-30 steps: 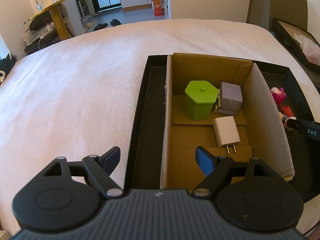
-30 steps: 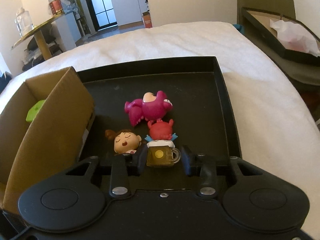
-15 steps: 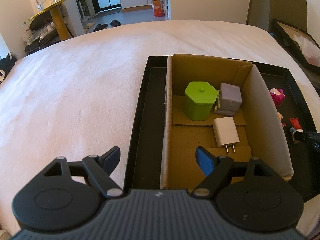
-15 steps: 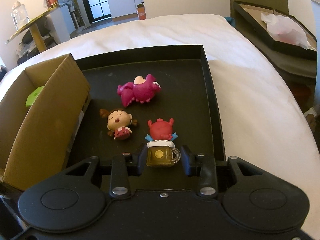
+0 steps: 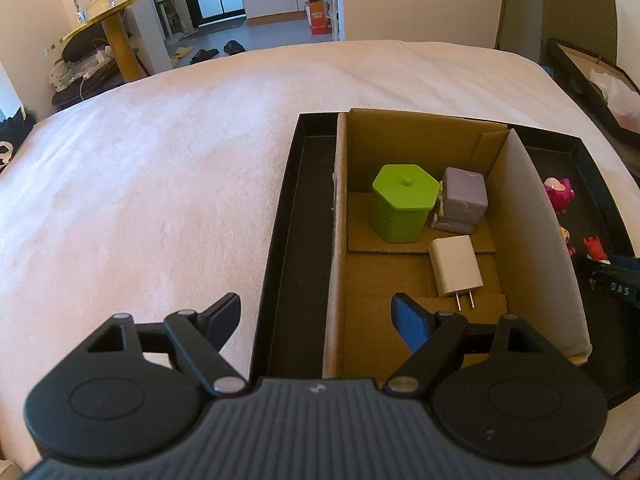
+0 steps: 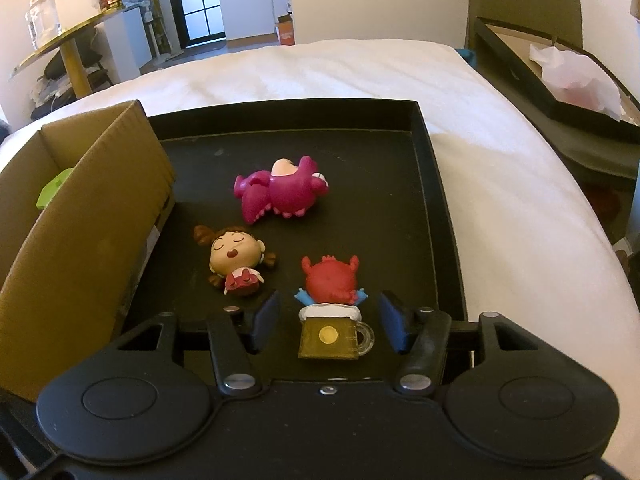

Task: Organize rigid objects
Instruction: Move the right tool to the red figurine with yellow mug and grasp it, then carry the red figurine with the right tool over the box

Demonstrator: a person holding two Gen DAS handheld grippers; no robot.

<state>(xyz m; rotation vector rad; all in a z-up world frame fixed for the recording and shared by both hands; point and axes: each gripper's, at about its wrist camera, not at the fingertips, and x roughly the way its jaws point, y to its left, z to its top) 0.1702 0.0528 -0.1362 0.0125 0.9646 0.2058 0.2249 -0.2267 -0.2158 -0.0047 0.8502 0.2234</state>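
red figurine on a beer mug (image 6: 334, 312): lower centre, on black tray (image 6: 440, 208) | right gripper (image 6: 328, 322): jaws opening, pads clear of it (mug between them) | left gripper (image 5: 316, 316): spread wide, empty, over cardboard box (image 5: 416, 136) edge.

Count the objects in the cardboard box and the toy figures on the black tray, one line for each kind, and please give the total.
Green container: 1
Grey cube: 1
White charger: 1
Toy figures: 3, namely the pink one, the girl and the red one with a mug
Total: 6
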